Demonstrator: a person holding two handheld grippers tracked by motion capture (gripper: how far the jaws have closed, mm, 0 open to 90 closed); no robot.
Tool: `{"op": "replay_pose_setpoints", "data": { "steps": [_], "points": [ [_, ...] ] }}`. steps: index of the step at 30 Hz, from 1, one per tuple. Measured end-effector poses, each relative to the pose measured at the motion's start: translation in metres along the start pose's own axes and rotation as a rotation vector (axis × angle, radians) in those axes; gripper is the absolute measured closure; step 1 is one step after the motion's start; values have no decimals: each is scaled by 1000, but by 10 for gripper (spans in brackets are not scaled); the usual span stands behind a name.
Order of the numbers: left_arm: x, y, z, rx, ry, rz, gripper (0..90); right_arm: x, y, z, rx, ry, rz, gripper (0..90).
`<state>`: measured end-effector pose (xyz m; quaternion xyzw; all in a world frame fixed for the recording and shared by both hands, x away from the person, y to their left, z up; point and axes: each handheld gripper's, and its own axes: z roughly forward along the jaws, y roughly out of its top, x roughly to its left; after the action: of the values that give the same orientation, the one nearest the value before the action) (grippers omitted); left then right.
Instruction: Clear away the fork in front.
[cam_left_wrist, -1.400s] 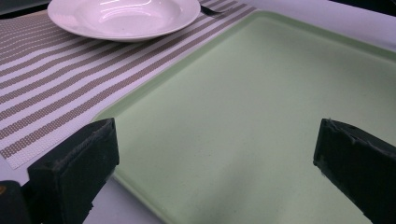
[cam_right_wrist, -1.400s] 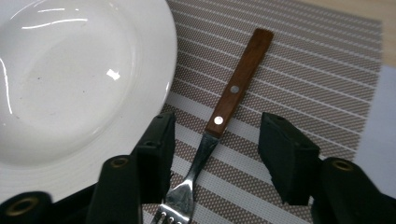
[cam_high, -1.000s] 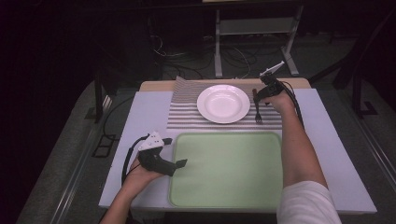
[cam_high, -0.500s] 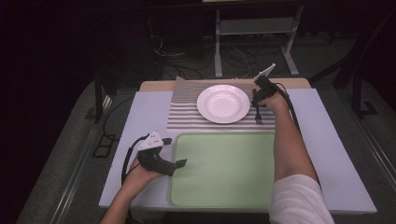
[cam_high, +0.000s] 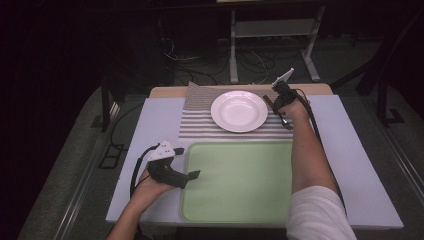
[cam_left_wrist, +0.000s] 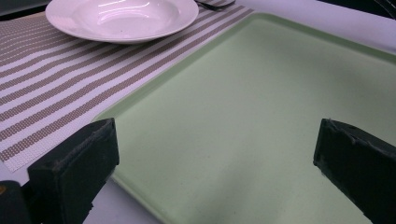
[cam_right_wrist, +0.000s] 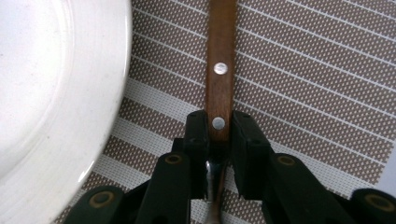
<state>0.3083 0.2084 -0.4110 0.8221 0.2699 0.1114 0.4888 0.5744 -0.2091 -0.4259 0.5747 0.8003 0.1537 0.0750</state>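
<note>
The right gripper is clamped on the fork's wooden handle. Lift straight, clear of the plate. The left gripper hangs with jaws apart.

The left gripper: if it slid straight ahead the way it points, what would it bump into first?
Probably nothing soon: the open left gripper points across the bare green tray; beyond lies white table, though depth is unclear.

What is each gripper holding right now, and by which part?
The right gripper is shut on the fork, clamping the wooden handle at its lower rivet, near the metal neck. The left gripper is open over the green tray, holding nothing.
</note>
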Motion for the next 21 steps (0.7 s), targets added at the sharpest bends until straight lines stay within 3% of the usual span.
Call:
{"op": "replay_pose_setpoints", "data": {
  "steps": [11,21],
  "points": [
    [0,0,0,-3,-6,-4,0,-5,-4,-3,-1,21,8,770],
    [0,1,0,-16,-12,-10,0,-19,-27,-30,-106,89,19,769]
  ]
}}
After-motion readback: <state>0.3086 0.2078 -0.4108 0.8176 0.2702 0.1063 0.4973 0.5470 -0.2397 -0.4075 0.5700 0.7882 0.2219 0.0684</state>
